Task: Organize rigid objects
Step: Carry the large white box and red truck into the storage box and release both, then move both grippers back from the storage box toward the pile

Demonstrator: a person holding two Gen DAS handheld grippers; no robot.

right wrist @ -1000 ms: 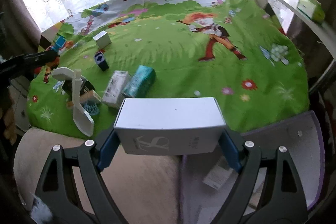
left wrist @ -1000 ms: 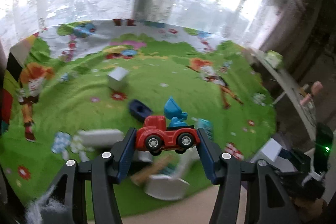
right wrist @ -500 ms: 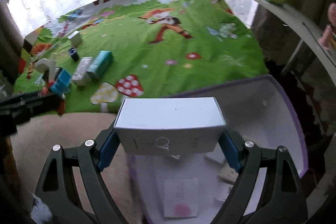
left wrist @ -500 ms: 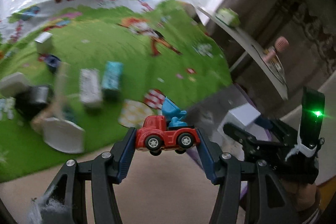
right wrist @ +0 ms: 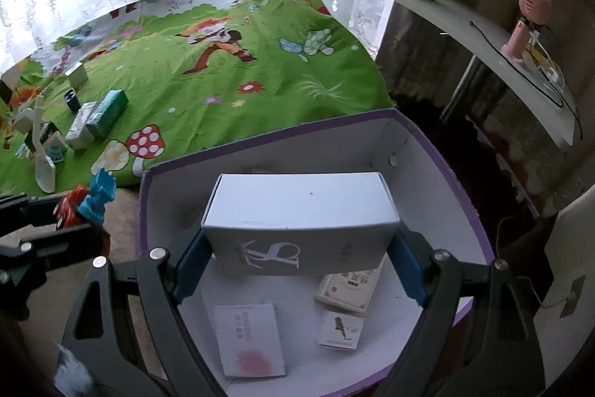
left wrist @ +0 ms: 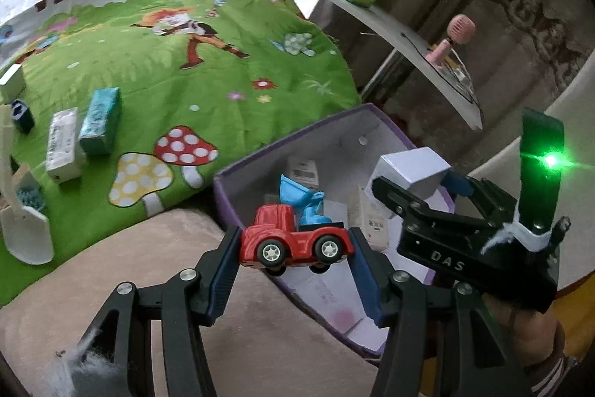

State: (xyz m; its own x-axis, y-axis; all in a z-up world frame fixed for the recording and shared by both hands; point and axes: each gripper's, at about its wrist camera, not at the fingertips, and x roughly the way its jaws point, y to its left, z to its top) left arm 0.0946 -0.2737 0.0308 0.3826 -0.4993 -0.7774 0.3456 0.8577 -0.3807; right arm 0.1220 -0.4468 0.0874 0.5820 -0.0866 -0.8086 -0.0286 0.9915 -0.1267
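While the left gripper [left wrist: 295, 250] fills the lower middle of its own view, its blue pads are clamped on a red toy truck [left wrist: 293, 240] with a blue piece on its back. Behind the truck, right of centre, sits a purple box [left wrist: 238, 173] with a white inside and a few small cartons on its floor. At right the right gripper [left wrist: 420, 181] carries a white carton [left wrist: 409, 172] over that box. A green play mat [left wrist: 208, 80] spreads across the upper left, with small boxes [left wrist: 80, 133] and a white scoop [left wrist: 22, 233] at its left edge.

From the right wrist, the right gripper [right wrist: 301, 250] grips the white carton [right wrist: 301, 211] by its ends, in the frame's centre, above the open purple box [right wrist: 457, 173]. Flat cartons [right wrist: 249, 337] lie on the box floor below. At the left edge the truck [right wrist: 74, 207] shows in the other gripper's jaws, just beside the box wall.
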